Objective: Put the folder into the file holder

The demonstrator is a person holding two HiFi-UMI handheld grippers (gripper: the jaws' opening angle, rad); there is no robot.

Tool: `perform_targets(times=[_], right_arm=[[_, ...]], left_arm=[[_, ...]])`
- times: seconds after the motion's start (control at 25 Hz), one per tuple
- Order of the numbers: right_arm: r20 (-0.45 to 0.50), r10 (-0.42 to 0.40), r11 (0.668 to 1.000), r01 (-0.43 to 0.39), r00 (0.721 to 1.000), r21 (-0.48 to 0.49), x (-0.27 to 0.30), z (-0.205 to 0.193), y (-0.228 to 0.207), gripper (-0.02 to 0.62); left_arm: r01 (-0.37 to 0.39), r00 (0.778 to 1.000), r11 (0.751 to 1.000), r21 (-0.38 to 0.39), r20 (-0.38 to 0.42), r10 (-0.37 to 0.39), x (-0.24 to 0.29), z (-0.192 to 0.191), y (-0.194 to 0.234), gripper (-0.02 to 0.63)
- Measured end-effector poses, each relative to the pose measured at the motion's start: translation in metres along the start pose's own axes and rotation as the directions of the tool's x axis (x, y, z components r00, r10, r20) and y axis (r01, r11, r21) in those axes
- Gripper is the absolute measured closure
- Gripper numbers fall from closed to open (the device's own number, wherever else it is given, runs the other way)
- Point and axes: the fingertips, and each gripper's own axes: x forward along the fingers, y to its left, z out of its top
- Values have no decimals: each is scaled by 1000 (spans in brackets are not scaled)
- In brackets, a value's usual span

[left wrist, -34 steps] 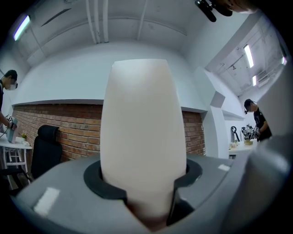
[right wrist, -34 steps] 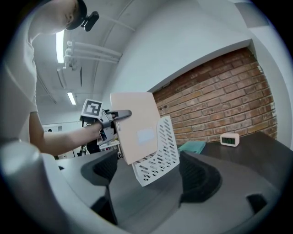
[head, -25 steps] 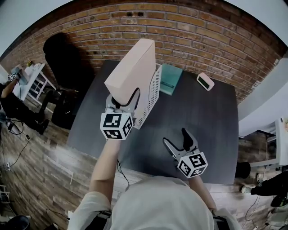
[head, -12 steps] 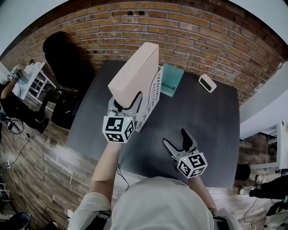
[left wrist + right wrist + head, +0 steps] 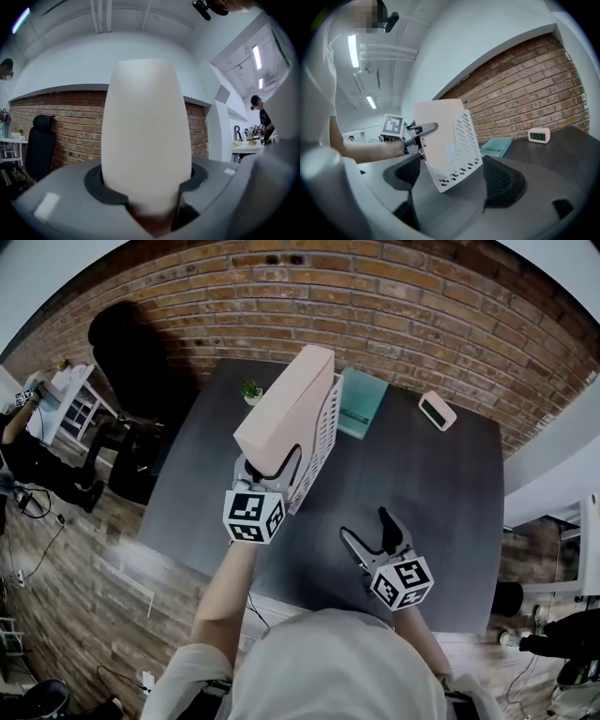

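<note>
Head view: the folder (image 5: 286,409) is clamped at its near end by the left gripper (image 5: 269,463), whose jaws have just been eased slightly wider. It is held tilted against the white file holder (image 5: 322,437), at its 3 o'clock on the table (image 5: 431,502). Left gripper view: the folder (image 5: 146,136) is pinched between both jaws. Right gripper view: the right gripper (image 5: 454,180) is spread wide with nothing held, and the file holder (image 5: 464,150) is seen at 12 o'clock.
</note>
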Motion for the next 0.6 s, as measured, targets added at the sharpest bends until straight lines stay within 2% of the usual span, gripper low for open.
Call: perform_targets(times=[0.16, 0.36, 0.6], right_arm=[[-3, 5, 1000, -5, 1000, 1, 2, 0, 0, 196], [-3, -6, 1000, 6, 1000, 7, -1, 1, -3, 196], [0, -13, 1000, 13, 1000, 3, -5, 2, -2, 196]], left_arm=[[-8, 999, 1000, 3, -39, 8, 3, -18, -3, 326], [-14, 991, 1000, 3, -130, 14, 5, -51, -4, 318], [-9, 988, 1000, 2, -151, 9, 7, -59, -3, 307]])
